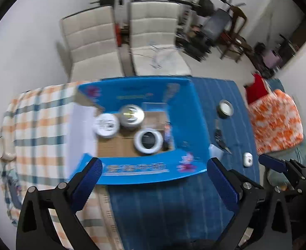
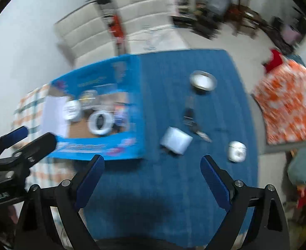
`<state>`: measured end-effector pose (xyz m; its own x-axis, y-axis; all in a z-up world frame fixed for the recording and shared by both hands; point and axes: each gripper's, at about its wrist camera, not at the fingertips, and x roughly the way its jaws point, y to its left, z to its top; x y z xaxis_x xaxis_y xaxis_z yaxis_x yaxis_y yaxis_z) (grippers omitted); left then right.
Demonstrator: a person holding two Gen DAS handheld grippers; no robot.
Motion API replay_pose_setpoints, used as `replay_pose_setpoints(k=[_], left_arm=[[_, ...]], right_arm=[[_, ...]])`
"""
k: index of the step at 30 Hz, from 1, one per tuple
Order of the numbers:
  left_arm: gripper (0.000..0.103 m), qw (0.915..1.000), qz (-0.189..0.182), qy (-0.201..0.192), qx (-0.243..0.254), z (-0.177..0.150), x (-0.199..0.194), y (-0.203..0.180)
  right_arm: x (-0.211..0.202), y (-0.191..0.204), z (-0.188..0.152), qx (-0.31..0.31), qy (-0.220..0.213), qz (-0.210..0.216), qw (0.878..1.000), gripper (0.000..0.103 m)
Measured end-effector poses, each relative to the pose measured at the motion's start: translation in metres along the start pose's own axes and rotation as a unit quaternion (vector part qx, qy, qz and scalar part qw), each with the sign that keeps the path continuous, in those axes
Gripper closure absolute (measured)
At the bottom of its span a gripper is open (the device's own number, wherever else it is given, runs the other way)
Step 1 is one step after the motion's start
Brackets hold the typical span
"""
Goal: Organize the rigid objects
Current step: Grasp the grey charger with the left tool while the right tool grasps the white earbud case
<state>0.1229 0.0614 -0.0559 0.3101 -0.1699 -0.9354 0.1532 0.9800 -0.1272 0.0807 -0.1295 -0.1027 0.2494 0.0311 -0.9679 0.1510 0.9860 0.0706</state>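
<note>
Though print runs along the near wall of the blue box, blur leaves none of it readable. Both the left claw and the right claw stand wide with nothing between their fingers. At the middle of the left view the box holds a white tub, a silver tin and a white ring, just above the left claw. Only the right view shows clearly a white block just above the right claw, keys, a white case at right and a round tin higher up, all on the blue cloth over the surface.
</note>
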Motion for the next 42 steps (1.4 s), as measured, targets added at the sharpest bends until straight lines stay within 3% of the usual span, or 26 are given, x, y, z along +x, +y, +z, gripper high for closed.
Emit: replay_pose_setpoints(k=[4, 10, 17, 20, 26, 32, 34, 37, 40, 41, 42], left_arm=[[0.0, 0.9988, -0.019, 0.019, 0.041, -0.001, 0.029, -0.056], [0.0, 0.9912, -0.035, 0.074, 0.103, -0.015, 0.092, -0.14], [0.0, 0.9794, -0.017, 0.105, 0.171, -0.007, 0.169, -0.22], [0.0, 0.974, 0.006, 0.126, 0.188, -0.003, 0.205, -0.238], [0.0, 0.9658, 0.036, 0.186, 0.177, -0.01, 0.261, -0.241], [0.002, 0.9609, 0.074, 0.206, 0.17, -0.022, 0.287, -0.235], [0.009, 0.961, 0.076, 0.216, 0.156, -0.023, 0.291, -0.229], [0.021, 0.9642, 0.062, 0.224, 0.128, -0.025, 0.296, -0.221], [0.03, 0.969, 0.05, 0.214, 0.113, -0.025, 0.293, -0.217], [0.04, 0.9699, 0.048, 0.211, 0.113, -0.026, 0.29, -0.216], [0.044, 0.9713, 0.044, 0.205, 0.112, -0.025, 0.287, -0.218]], right_arm=[[0.02, -0.094, -0.017, 0.082, 0.018, -0.035, 0.996, 0.008], [0.06, -0.195, -0.033, 0.165, 0.043, -0.054, 0.984, 0.008], [0.104, -0.255, -0.034, 0.2, 0.055, -0.062, 0.976, 0.008], [0.127, -0.264, -0.029, 0.202, 0.072, -0.048, 0.976, 0.008], [0.167, -0.256, -0.017, 0.192, 0.094, -0.034, 0.976, 0.008], [0.202, -0.254, -0.011, 0.193, 0.12, -0.019, 0.974, 0.009], [0.208, -0.254, -0.011, 0.196, 0.122, -0.016, 0.973, 0.012], [0.212, -0.25, -0.013, 0.191, 0.115, -0.039, 0.974, 0.02], [0.21, -0.243, -0.014, 0.179, 0.111, -0.069, 0.975, 0.034], [0.208, -0.241, -0.013, 0.172, 0.105, -0.074, 0.977, 0.046], [0.206, -0.238, -0.012, 0.164, 0.102, -0.076, 0.978, 0.054]])
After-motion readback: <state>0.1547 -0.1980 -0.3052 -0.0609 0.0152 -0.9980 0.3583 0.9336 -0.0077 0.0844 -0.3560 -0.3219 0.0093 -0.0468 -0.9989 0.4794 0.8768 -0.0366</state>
